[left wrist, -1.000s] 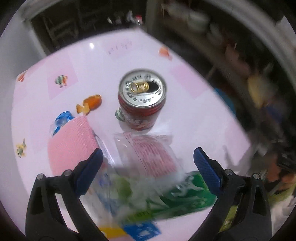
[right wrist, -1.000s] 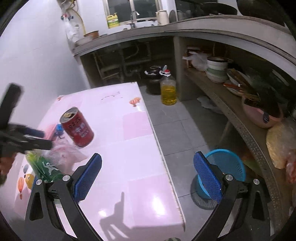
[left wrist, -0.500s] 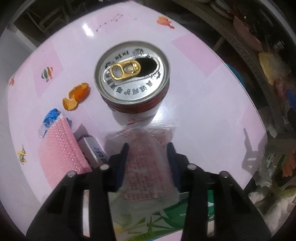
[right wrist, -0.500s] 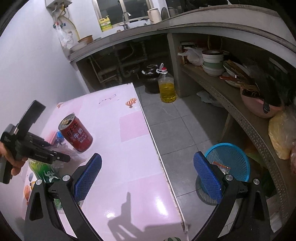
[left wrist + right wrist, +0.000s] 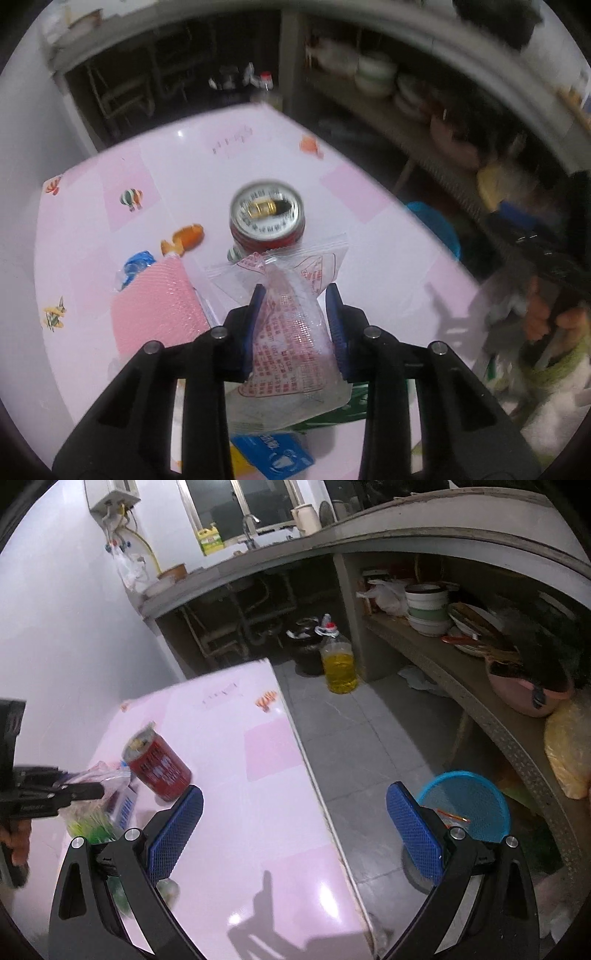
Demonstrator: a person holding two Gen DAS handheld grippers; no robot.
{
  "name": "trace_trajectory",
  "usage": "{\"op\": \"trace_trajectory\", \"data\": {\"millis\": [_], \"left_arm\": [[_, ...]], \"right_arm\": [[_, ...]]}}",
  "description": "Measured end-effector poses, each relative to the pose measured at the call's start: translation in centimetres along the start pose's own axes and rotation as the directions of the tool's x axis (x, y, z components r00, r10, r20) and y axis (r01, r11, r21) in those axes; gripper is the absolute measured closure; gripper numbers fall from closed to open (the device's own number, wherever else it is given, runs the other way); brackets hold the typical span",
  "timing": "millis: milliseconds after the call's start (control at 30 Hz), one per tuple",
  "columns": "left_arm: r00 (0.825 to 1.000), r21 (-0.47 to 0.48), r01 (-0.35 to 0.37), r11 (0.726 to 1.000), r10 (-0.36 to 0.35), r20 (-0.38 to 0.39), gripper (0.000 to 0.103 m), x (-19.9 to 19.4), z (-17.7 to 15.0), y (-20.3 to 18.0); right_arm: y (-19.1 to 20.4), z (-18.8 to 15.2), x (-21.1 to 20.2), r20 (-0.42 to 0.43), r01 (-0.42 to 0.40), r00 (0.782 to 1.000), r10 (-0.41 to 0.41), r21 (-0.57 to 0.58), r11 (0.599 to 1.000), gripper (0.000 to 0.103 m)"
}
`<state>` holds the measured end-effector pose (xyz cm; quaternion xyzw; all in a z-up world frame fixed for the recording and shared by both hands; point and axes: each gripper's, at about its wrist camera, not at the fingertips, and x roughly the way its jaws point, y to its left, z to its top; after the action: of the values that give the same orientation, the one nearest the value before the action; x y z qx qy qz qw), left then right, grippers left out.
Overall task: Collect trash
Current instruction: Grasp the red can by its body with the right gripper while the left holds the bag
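Note:
My left gripper [image 5: 295, 295] has a clear plastic wrapper with red print [image 5: 291, 332] between its blue pads; the jaws are closing on it and it hangs lifted off the pink table [image 5: 369, 258]. Just beyond it stands an opened red drink can [image 5: 266, 214]. The right wrist view shows the same can [image 5: 159, 768] and the left gripper [image 5: 92, 792] holding the wrapper [image 5: 103, 775] at the far left. My right gripper [image 5: 295, 801] is open and empty over the table's right edge.
A pink mesh packet [image 5: 159, 314], orange peel [image 5: 184, 238], a blue wrapper [image 5: 136, 264], a green packet [image 5: 332, 410] and a blue packet [image 5: 273, 454] lie on the table. A blue basket [image 5: 469, 801] and an oil bottle [image 5: 338, 661] stand on the floor.
The left jaws went from wide open to closed around the clear wrapper, then rose and pulled back with it. The right gripper shifted slightly and stayed open.

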<state>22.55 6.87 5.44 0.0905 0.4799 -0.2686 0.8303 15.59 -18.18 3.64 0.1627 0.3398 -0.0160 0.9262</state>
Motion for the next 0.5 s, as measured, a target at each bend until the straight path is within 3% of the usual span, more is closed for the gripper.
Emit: {"op": "trace_trajectory", "data": {"millis": [67,167,233,333,500], "left_arm": [[0.996,-0.059,0.025,0.998,-0.021,0.082,0.072,-1.8,-0.3,0.9],[0.977,-0.154,0.047,0.987,-0.013,0.215,0.072,-4.4,-0.9,2.3],[0.957,-0.230,0.061,0.971,0.008,0.289,0.072,-5.7,-1.6,3.7],[0.938,-0.299,0.074,0.951,0.035,0.345,0.072,-6.6,-2.5,4.8],[0.913,-0.366,0.055,0.929,0.102,0.396,0.072,-7.6,-3.9,5.3]], "right_arm": [[0.9,0.8,0.4,0.016,-0.067,0.998,0.068,-0.009,0.998,0.006],[3.0,2.0,1.7,0.024,-0.170,0.985,0.171,-0.047,0.984,0.006],[5.2,2.7,3.3,-0.011,-0.271,0.962,0.271,-0.093,0.958,0.007],[9.0,3.0,6.3,-0.094,-0.363,0.932,0.351,-0.170,0.916,0.007],[14.1,2.7,11.4,-0.204,-0.378,0.922,0.328,-0.295,0.878,0.007]]}}
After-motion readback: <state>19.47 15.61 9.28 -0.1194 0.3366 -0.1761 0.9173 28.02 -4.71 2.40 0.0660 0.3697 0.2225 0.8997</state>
